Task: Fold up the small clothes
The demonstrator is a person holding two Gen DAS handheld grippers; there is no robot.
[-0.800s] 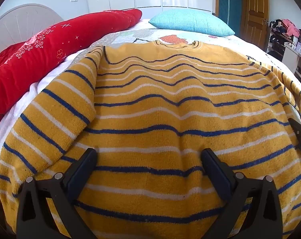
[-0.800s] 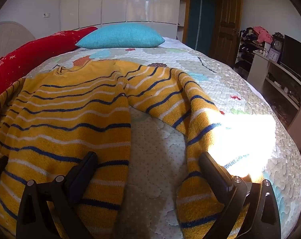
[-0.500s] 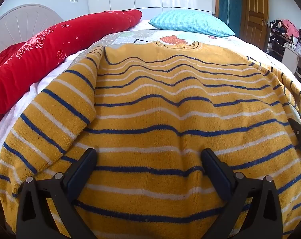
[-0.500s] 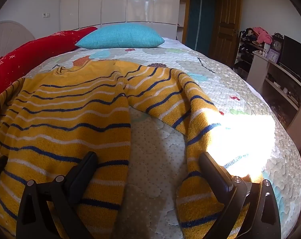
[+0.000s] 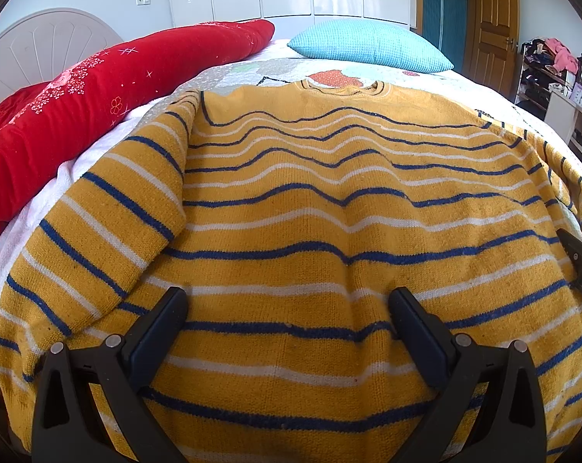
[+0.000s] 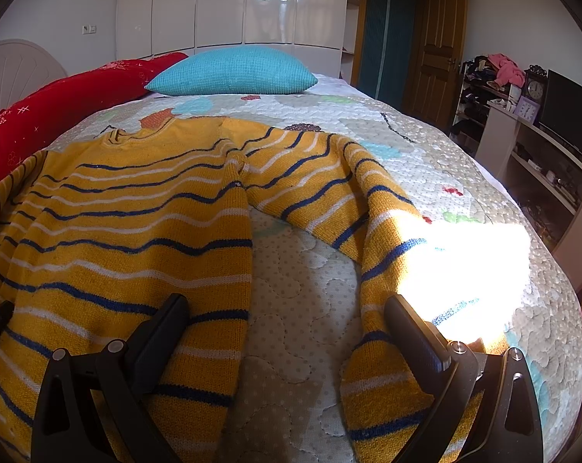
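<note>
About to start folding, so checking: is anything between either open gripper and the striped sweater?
Nothing visible. The left gripper is open right over the sweater body, and the right gripper is open between body and sleeve, with only bare quilt between its fingers.

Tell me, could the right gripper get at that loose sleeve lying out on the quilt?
Probably yes: the right gripper is open, the sleeve lies flat on the quilt by its right finger, nothing covering it.
</note>
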